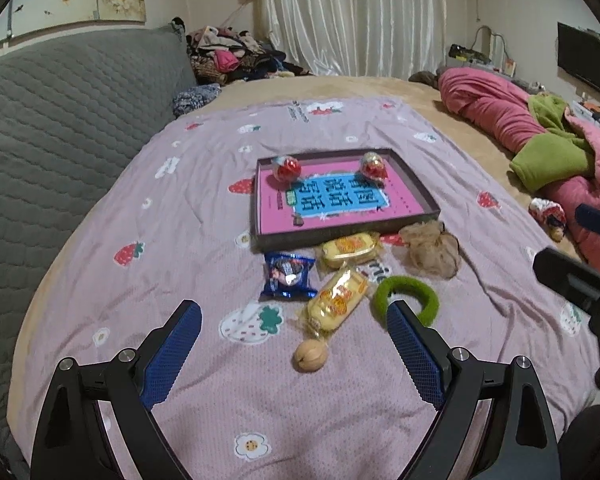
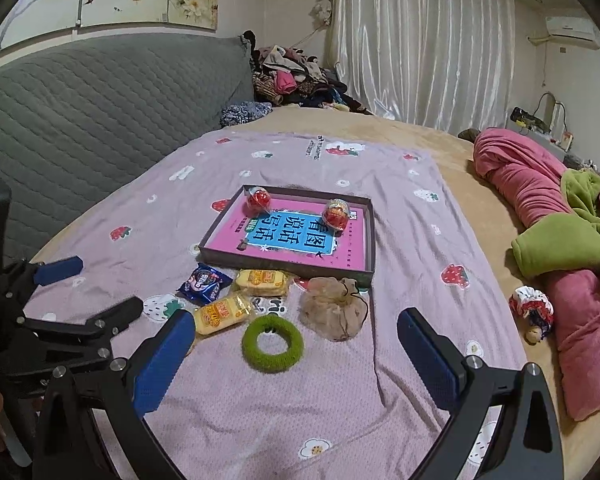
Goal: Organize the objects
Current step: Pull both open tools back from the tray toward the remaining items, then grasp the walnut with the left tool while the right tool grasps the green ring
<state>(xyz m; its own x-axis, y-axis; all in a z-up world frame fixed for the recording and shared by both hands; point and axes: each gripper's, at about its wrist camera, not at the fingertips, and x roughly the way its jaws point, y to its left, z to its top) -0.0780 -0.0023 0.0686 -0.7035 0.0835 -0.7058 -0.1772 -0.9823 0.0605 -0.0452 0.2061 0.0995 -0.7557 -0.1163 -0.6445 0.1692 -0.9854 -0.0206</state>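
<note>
A dark shallow tray (image 1: 340, 234) (image 2: 288, 269) lies on the pink cloth and holds a pink book (image 1: 272, 208) (image 2: 352, 248) and two red foil balls (image 1: 287, 169) (image 1: 374, 165). In front of it lie a blue snack packet (image 1: 289, 274) (image 2: 204, 283), two yellow cake packets (image 1: 350, 250) (image 1: 336, 298), a green fuzzy ring (image 1: 406, 298) (image 2: 273, 343), a tan mesh pouch (image 1: 432, 250) (image 2: 334, 312) and a walnut (image 1: 310, 355). My left gripper (image 1: 294, 318) is open above the walnut. My right gripper (image 2: 296, 334) is open around the green ring's near side.
A grey quilted headboard (image 1: 60, 120) stands at the left. A pink and green quilt (image 1: 540, 148) (image 2: 560, 220) lies bunched at the right, with a small doll (image 2: 532, 312) beside it. Clothes (image 1: 236, 56) are piled at the back.
</note>
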